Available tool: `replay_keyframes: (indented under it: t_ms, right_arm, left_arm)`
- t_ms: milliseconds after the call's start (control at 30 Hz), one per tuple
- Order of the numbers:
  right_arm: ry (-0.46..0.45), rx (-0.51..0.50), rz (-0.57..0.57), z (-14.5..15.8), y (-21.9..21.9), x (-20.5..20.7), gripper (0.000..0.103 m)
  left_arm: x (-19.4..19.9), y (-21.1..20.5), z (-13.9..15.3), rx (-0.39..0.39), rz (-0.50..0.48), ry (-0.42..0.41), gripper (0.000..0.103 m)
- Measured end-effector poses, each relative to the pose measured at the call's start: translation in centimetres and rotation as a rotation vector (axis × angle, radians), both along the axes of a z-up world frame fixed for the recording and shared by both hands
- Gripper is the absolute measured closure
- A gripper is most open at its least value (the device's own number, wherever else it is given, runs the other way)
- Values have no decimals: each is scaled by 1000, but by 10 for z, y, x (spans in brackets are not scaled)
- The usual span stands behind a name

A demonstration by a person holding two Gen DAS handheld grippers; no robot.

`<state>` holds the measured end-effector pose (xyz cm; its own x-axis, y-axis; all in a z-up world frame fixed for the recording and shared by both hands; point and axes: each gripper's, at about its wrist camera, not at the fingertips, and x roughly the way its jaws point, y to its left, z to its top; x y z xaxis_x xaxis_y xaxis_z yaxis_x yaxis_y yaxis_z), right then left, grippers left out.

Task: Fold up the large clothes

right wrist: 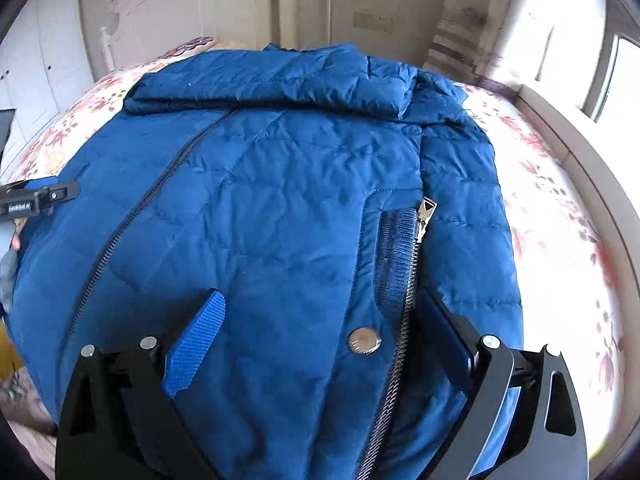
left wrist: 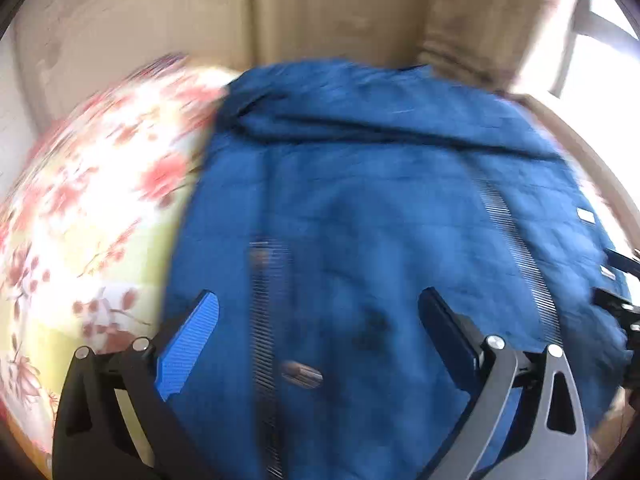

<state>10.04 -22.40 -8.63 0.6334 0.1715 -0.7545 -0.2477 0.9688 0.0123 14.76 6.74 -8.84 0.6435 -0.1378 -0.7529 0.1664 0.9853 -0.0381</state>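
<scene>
A large blue quilted down jacket lies spread on a bed, with its hood bunched at the far end and metal zippers and a snap button near me. It also fills the blurred left wrist view. My left gripper is open and empty just above the jacket's near left part. My right gripper is open and empty over the jacket's near right part, straddling the zipper. The left gripper also shows at the left edge of the right wrist view.
The bed has a floral sheet, also seen on the right in the right wrist view. A white headboard and wall stand behind. A bright window and a wooden ledge run along the right.
</scene>
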Motion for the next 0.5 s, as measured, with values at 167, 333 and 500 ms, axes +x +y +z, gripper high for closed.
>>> replay_keyframes:
  t_ms: [167,333,500]
  right_arm:
    - [-41,-83,186,-2,45,-23,11]
    - [-18,-71,154,-9,40,-26,11]
    - [-71,-57,96,5,3,-49,11]
  left_arm:
    - [-25,-62,-26,182,-179,19,2]
    - [-26,-43,-23,109,-144,30,3]
    - [-44,-4,-17,57,-72,7,2]
